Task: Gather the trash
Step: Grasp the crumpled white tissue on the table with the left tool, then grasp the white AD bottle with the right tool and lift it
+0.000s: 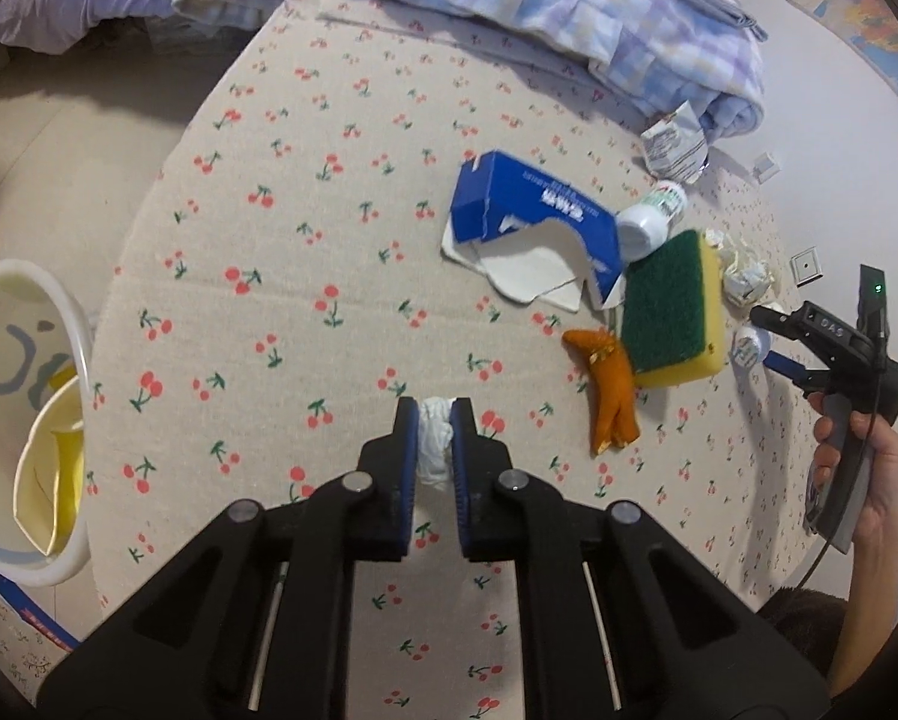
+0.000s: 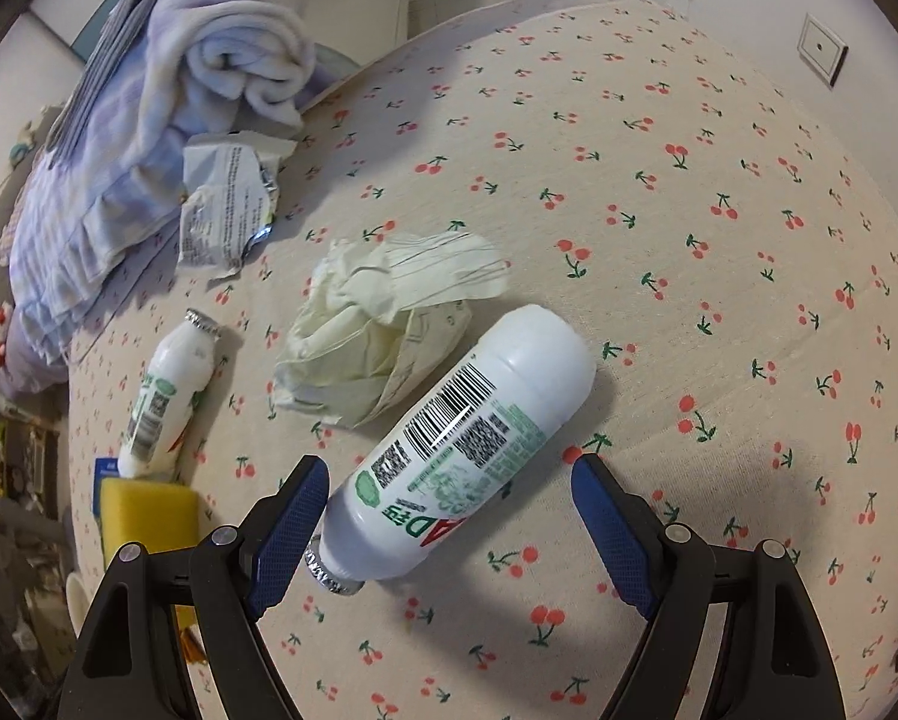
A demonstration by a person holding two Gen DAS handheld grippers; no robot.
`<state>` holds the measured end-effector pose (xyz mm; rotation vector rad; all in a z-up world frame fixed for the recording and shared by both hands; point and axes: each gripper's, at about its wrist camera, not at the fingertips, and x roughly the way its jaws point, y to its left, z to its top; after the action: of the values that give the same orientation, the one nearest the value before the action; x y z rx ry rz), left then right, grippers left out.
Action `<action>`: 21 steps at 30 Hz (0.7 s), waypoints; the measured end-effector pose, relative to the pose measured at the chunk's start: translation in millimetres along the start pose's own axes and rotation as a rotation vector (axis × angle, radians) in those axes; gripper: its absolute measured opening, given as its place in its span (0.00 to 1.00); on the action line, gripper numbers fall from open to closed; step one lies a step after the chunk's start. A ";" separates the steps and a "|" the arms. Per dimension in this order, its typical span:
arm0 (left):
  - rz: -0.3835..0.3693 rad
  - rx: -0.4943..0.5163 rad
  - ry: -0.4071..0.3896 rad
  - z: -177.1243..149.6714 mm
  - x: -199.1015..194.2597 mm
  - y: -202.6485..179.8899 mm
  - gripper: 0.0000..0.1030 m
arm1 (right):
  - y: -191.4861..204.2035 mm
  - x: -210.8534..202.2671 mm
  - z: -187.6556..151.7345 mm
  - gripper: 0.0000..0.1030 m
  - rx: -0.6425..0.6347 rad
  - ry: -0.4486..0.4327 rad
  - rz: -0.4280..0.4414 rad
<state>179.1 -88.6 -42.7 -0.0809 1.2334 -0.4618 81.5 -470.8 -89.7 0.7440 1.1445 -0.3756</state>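
My left gripper [image 1: 436,411] is shut on a crumpled white tissue [image 1: 436,441] above the cherry-print bedsheet [image 1: 329,240]. A white bin [image 1: 23,420] with yellow paper inside stands at the far left. My right gripper [image 2: 449,480] is open, its fingers on either side of a white drink bottle [image 2: 461,438] lying on the sheet; the left finger touches the bottle's neck. It also shows in the left wrist view [image 1: 773,336]. Crumpled cream paper [image 2: 383,324], a second small bottle [image 2: 161,396] and a torn wrapper [image 2: 227,204] lie beyond.
A torn blue box [image 1: 533,216], a green-and-yellow sponge [image 1: 671,312], an orange toy [image 1: 611,390] and a paper ball [image 1: 743,270] lie right of centre. A folded blue quilt [image 1: 569,18] fills the far end of the bed. Floor lies left of the bed.
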 end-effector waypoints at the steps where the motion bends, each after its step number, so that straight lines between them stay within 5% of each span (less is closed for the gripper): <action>1: -0.005 0.004 -0.008 1.2 -1.9 -2.0 0.11 | -0.3 -0.4 0.5 0.81 0.000 -0.005 -0.002; 5: -0.009 0.015 -0.033 1.2 -6.1 -9.4 0.11 | -4.9 -1.2 3.2 0.73 0.008 -0.028 0.001; 7: -0.017 0.011 -0.035 -0.1 -7.6 -10.7 0.11 | -7.5 -3.0 2.8 0.57 0.008 -0.029 0.004; 10: -0.029 0.013 -0.040 -3.3 -11.4 -13.2 0.11 | -11.9 -4.3 0.7 0.46 0.012 -0.028 0.010; 21: -0.037 0.011 -0.067 -12.5 -25.8 -13.4 0.11 | 5.5 -36.9 -42.2 0.42 -0.072 -0.052 0.054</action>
<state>157.1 -88.5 -19.9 -0.1093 1.1651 -0.4937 41.9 -441.0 -63.1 0.6971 1.0808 -0.3052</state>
